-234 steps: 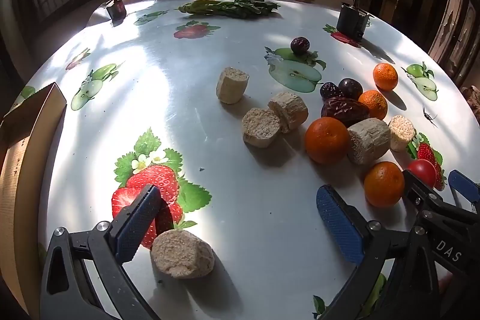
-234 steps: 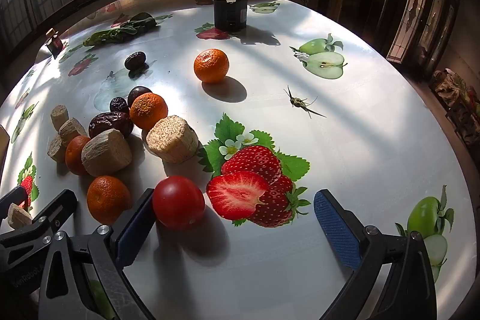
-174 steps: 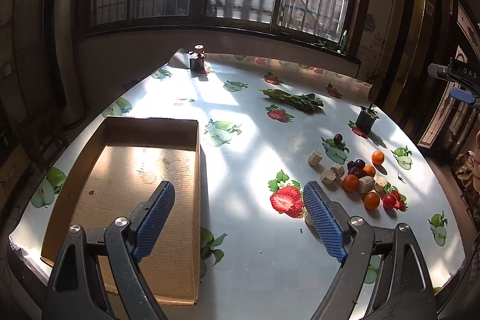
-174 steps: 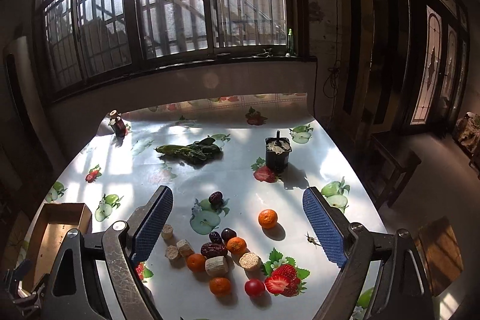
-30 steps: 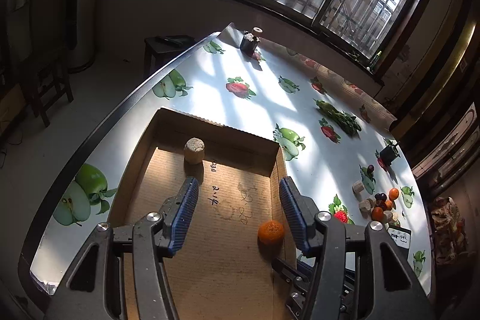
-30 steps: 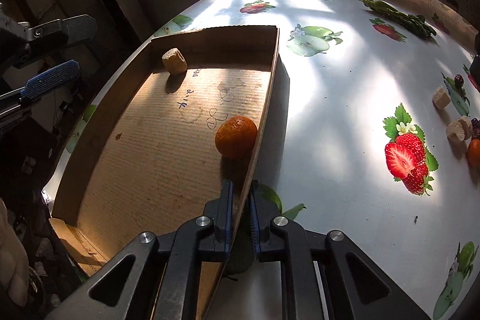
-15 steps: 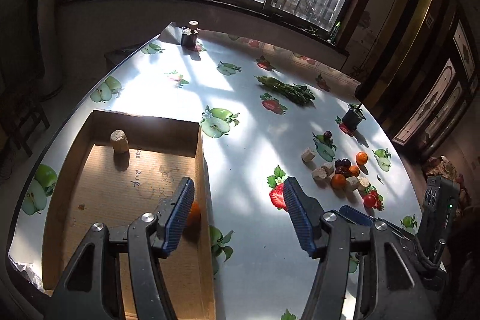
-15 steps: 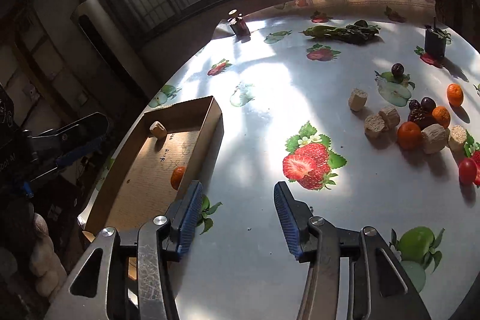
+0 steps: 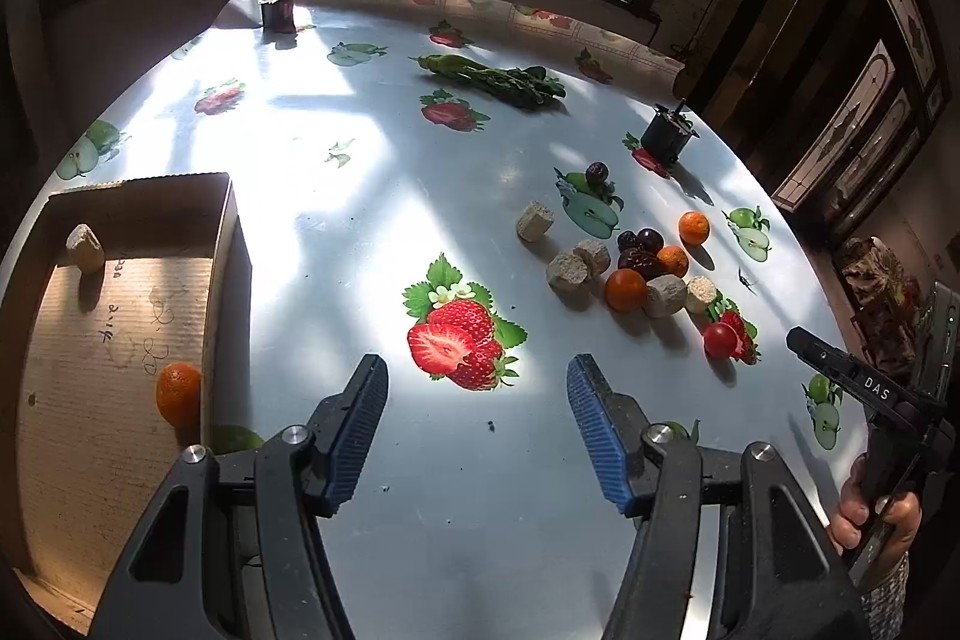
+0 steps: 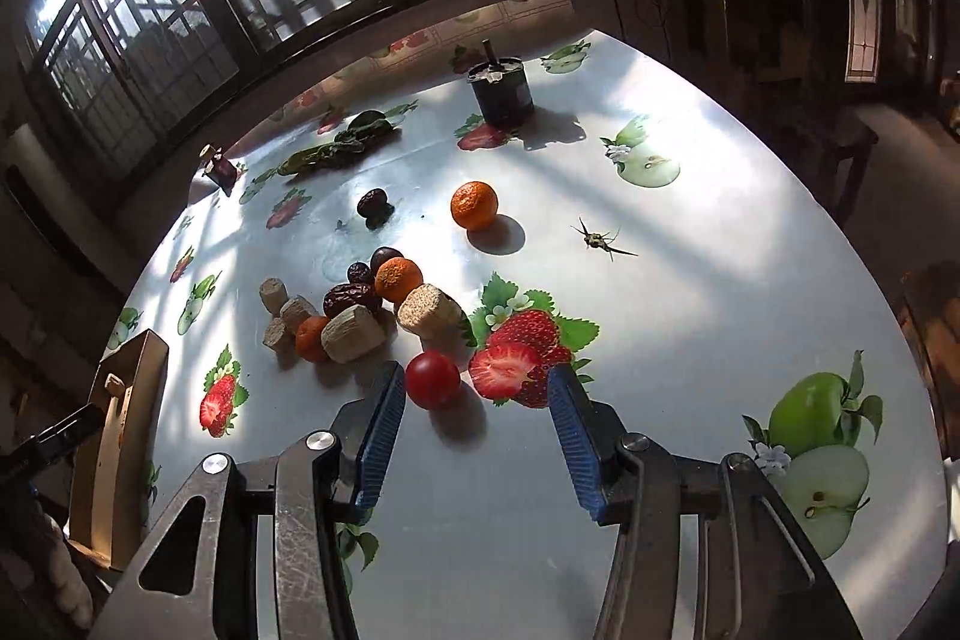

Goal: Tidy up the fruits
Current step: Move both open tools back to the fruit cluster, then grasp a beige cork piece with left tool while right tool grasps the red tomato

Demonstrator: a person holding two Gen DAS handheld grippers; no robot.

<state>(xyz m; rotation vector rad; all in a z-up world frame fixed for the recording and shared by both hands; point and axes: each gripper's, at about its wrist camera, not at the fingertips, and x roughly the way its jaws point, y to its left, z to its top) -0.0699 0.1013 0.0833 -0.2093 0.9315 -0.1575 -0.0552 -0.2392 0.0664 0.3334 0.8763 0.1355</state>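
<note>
My left gripper [image 9: 477,370] hangs open over a printed strawberry on the tablecloth, nothing between its fingers. To its left the cardboard box [image 9: 219,244] holds one orange [image 9: 178,394] and a beige chunk [image 9: 84,244]. The fruit pile lies far right: oranges [image 9: 625,289], dates [image 9: 639,250], a red tomato [image 9: 720,339]. My right gripper [image 10: 474,379] is open low over the table. The tomato [image 10: 432,379] sits just off its left fingertip, untouched. Beyond are beige chunks [image 10: 351,334], dates [image 10: 351,298] and oranges [image 10: 398,278], one of them apart [image 10: 474,204].
A black pot [image 10: 501,91], green vegetables [image 10: 336,148] and a small bottle [image 10: 219,169] stand toward the window. An insect [image 10: 594,238] sits on the cloth right of the pile. A hand [image 9: 870,514] holds the right gripper at the table's right edge.
Both grippers have swung away from the box toward the fruit pile. The right gripper, shut at the box wall a second ago, has opened. The left one has widened slightly.
</note>
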